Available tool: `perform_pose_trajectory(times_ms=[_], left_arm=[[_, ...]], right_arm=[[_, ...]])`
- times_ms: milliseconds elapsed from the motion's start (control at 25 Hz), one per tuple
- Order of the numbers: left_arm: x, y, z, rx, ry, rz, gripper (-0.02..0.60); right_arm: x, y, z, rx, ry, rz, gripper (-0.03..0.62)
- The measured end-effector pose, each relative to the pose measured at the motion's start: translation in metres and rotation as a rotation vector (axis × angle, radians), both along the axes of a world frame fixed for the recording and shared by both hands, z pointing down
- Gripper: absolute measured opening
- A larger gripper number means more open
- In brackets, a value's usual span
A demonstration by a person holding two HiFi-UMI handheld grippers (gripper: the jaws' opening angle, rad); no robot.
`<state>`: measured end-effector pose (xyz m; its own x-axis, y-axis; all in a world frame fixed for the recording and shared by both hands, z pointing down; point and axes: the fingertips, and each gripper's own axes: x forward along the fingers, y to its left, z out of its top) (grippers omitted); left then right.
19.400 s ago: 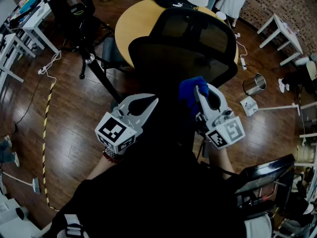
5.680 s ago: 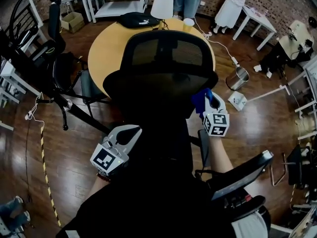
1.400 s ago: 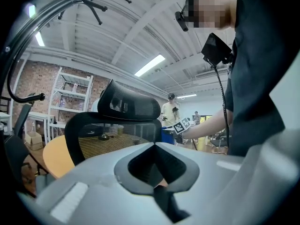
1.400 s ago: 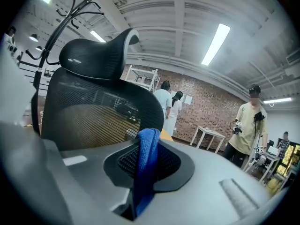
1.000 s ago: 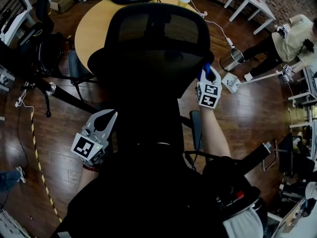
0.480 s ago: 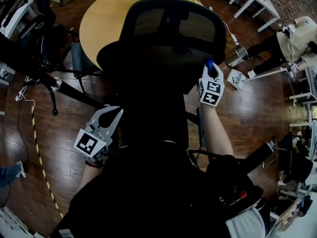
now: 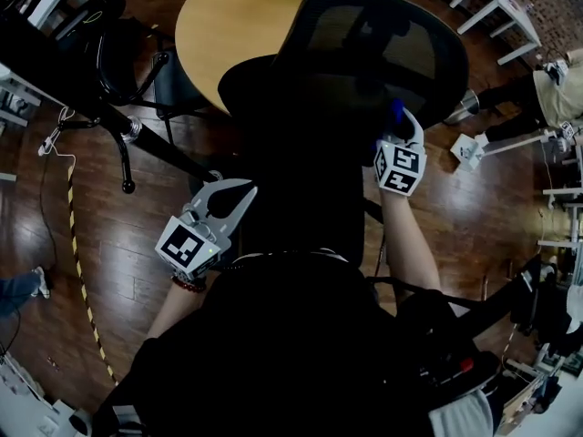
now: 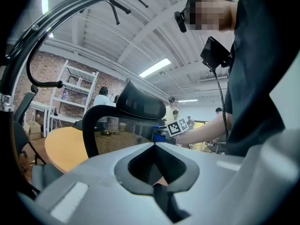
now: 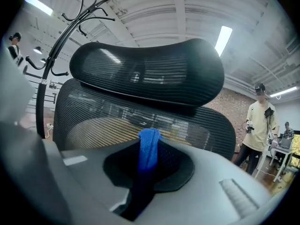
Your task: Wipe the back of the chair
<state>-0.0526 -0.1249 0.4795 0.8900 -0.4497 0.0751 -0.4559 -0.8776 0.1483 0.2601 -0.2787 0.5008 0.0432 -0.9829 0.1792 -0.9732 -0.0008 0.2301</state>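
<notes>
Dark wood floor (image 7: 91, 244), round table (image 7: 228, 25) beyond mesh chair back (image 7: 364, 53); right claw (image 7: 399, 118) tight on blue cloth (image 9: 149, 146), left claw (image 8: 154, 145) closed.

Chair (image 7: 373, 53) before table (image 7: 228, 25); cloth (image 9: 149, 146) in right gripper (image 7: 402, 121) at its back.

My left gripper (image 7: 235, 196): jaws together, tips touching, held low at my side | my right gripper (image 7: 399, 122): arm stretched forward, jaws pinched on blue cloth (image 9: 149, 148)
</notes>
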Motion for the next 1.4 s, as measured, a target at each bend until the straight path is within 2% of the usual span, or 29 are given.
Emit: perform_pose_trajectory(times_ms=[200,360,680,1120,1400], left_arm=[[-0.003,0.002,0.013,-0.02,0.004,-0.009,0.006],[-0.002,0.003,0.011,0.002,0.01,-0.007,0.006],[-0.02,-0.005,0.011,0.009,0.044,-0.038,0.006],[-0.037,-0.011,0.022,-0.043,0.082,-0.074,0.006],[-0.041,-0.005,0.022,-0.029,0.087,-0.082,0.006]], right_arm=[[-0.05,-0.008,0.002,0.003,-0.013,-0.091,0.037],[-0.099,-0.01,-0.001,0.004,-0.007,-0.196,0.037],[-0.17,-0.017,0.005,0.005,0.013,-0.306,0.037],[-0.281,-0.018,0.01,-0.027,0.041,-0.553,0.037],[-0.334,-0.015,0.018,-0.042,0.058,-0.671,0.037]])
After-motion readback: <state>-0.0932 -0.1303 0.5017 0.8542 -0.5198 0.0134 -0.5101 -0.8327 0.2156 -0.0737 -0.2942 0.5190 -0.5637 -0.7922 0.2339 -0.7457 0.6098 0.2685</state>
